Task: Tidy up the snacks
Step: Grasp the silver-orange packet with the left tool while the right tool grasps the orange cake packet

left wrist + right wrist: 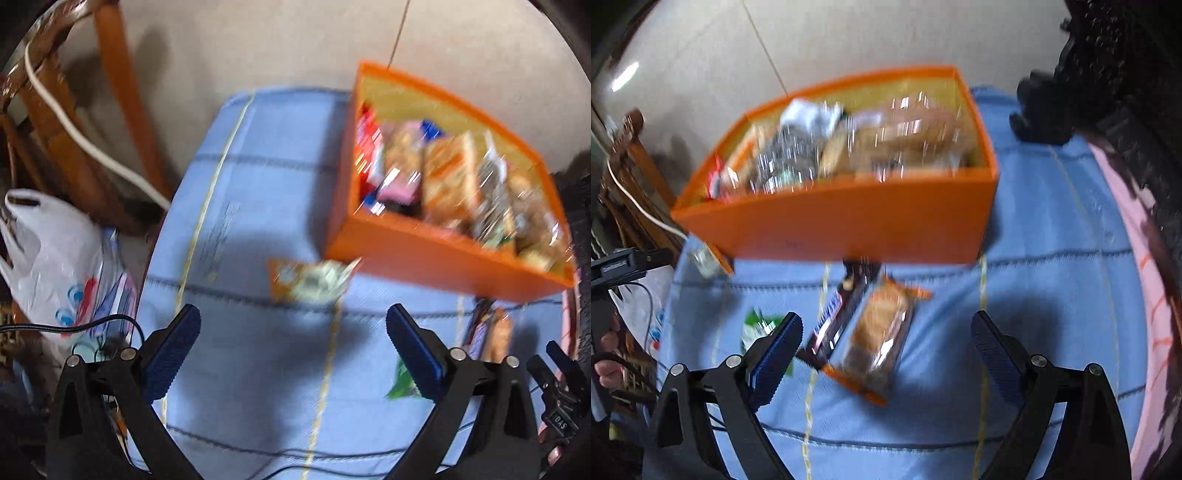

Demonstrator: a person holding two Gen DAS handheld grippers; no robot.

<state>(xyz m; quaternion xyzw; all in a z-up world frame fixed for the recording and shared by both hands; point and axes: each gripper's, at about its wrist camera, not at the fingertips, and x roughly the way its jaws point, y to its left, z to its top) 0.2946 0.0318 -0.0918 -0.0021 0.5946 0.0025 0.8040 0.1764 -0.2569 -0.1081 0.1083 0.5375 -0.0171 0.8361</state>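
A light blue quilted cloth with yellow and dark stitched lines (258, 184) covers the surface that carries everything. Toward its far edge stands a large orange rectangular box with a yellow inner lining (849, 225), packed with blurred wrapped snacks. The cloth's far right corner holds a black object (1039, 110), well apart from the box.

In the right wrist view, the right gripper (886, 338) has its blue ribbed fingers (777, 356) spread wide with nothing between them. Just ahead of it, on the cloth near the box's near wall, lie a clear-wrapped brown pastry with orange ends (881, 338) and a dark chocolate bar wrapper with white lettering (834, 323), side by side and touching. A small green-and-white packet (757, 326) lies just beside the left finger.

The left gripper (293, 349) is likewise spread wide and holds nothing. Ahead of it, touching the box's near left corner, lies a small orange-edged packet with a pale middle (314, 278); the right wrist view shows only a sliver of it at that corner.

Only the left wrist view shows what lies off the cloth's left edge: a white plastic bag with red and blue print (51, 258), brown wooden furniture legs (122, 92) and a white cable (74, 129).
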